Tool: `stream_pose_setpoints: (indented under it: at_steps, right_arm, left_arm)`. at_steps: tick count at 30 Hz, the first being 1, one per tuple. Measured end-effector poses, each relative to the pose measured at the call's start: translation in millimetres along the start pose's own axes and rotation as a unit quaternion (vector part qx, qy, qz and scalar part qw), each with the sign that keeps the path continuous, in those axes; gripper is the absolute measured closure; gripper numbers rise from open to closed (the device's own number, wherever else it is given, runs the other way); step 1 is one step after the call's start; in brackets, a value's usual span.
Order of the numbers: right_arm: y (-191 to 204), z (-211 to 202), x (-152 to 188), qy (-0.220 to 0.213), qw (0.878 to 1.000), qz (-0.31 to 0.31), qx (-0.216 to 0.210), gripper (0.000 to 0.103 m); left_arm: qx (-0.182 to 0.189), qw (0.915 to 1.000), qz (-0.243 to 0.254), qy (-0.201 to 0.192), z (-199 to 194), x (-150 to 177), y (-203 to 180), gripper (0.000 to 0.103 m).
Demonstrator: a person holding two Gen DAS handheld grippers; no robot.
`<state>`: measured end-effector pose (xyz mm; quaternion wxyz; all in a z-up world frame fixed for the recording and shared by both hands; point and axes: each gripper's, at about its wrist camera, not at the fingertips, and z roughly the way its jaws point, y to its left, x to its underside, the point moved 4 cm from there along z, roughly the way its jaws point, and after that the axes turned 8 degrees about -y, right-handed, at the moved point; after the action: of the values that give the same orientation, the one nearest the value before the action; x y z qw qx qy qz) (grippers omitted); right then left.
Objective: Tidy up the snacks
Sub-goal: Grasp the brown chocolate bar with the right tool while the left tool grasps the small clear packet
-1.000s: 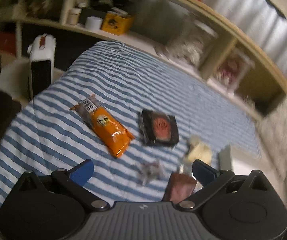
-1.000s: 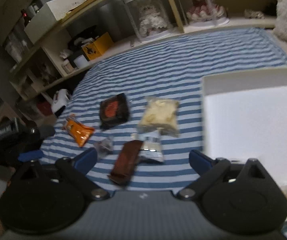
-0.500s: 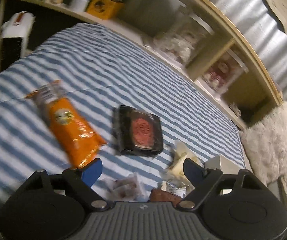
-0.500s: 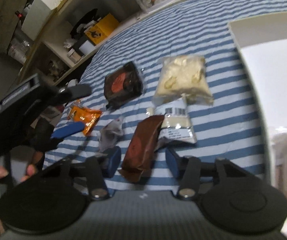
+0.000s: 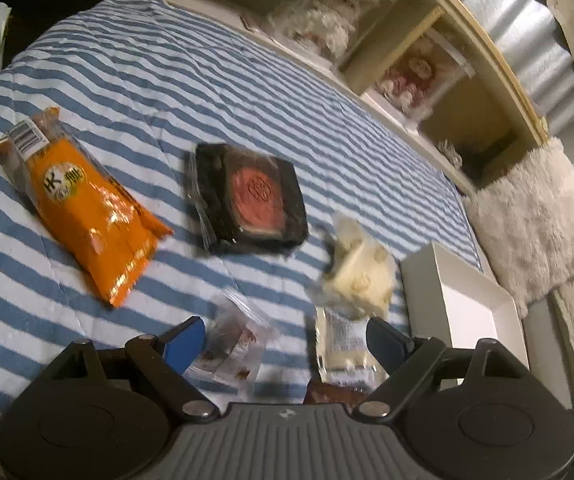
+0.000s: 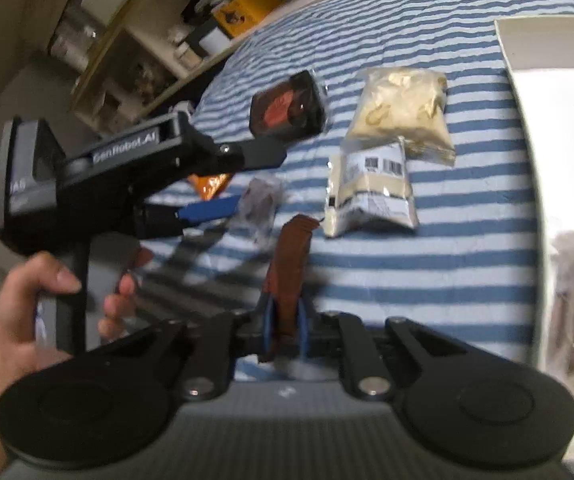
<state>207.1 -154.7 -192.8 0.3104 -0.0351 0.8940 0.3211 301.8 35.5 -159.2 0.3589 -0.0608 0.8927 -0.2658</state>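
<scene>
We grip brown bar, right gripper clamped; left gripper wide, empty; white tray far right holds one packet, five snacks left.

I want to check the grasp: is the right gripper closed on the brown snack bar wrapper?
Yes, the right gripper has its blue fingers pressed against both sides of the brown snack bar wrapper.

Blue-white striped bedspread; cream wooden shelving behind; fluffy cream cushion; dim light.

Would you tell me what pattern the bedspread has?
The bedspread has blue and white stripes, clearest in the left wrist view.
</scene>
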Motion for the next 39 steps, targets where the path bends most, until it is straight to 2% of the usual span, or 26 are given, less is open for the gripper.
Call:
stream_pose_setpoints:
  at_steps: [5, 9, 12, 15, 17, 20, 22, 26, 29, 30, 33, 36, 39]
  right_arm:
    - [-5.9, -11.0, -0.8, -0.006, 0.999, -0.019, 0.047, 0.086]
    - [-9.9, -16.3, -5.4, -0.029, 0.994, -0.043, 0.1, 0.078]
    - [-10.6, -14.9, -5.0, -0.034, 0.994, -0.035, 0.102, 0.063]
    - [-5.3, -7.3, -1.7, -0.021, 0.994, -0.033, 0.101, 0.058]
    - [-4.0, -1.9, -0.1, -0.016, 0.994, -0.029, 0.108, 0.05]
    - [-6.0, 6.1, -4.4, -0.022, 0.992, -0.012, 0.125, 0.038]
    - [-6.3, 11.8, -10.0, -0.03, 0.99, -0.003, 0.136, 0.034]
    - [-5.5, 22.2, -15.2, -0.036, 0.992, 0.007, 0.124, 0.031]
    - [-1.5, 28.7, -15.3, -0.04, 0.996, -0.008, 0.084, 0.031]
    - [0.2, 30.3, -15.0, -0.038, 0.995, -0.018, 0.087, 0.031]
    - [-1.6, 34.6, -15.2, -0.031, 0.99, -0.028, 0.132, 0.031]
    - [-6.2, 36.3, -15.7, -0.032, 0.99, -0.006, 0.14, 0.031]
    - [-1.9, 42.7, -15.7, -0.032, 0.988, -0.024, 0.15, 0.029]
  left_arm:
    - [0.007, 0.9997, 0.016, 0.018, -7.1, 6.1, -11.7, 0.02]
    - [-0.014, 0.9991, 0.033, 0.023, -7.7, 9.6, -15.5, 0.027]
    - [-0.04, 0.9982, 0.039, 0.021, -4.2, 10.7, -12.6, 0.035]
    - [-0.065, 0.9966, 0.046, 0.022, 2.1, 12.3, -8.9, 0.044]
    - [-0.076, 0.9957, 0.049, 0.021, 5.3, 12.6, -7.4, 0.047]
    - [-0.088, 0.9944, 0.057, 0.015, 8.2, 12.2, -7.6, 0.051]
    - [-0.095, 0.9934, 0.063, 0.013, 8.9, 12.6, -8.1, 0.055]
    - [-0.108, 0.9914, 0.073, 0.012, 9.6, 13.8, -9.0, 0.06]
    - [-0.111, 0.9909, 0.076, 0.013, 9.8, 13.3, -9.9, 0.062]
    - [-0.11, 0.9909, 0.075, 0.014, 9.5, 13.2, -9.6, 0.063]
    - [-0.113, 0.9906, 0.075, 0.017, 9.3, 13.4, -9.0, 0.066]
    - [-0.124, 0.9888, 0.081, 0.021, 9.5, 14.6, -11.0, 0.068]
    - [-0.131, 0.987, 0.09, 0.027, 9.5, 16.8, -14.2, 0.068]
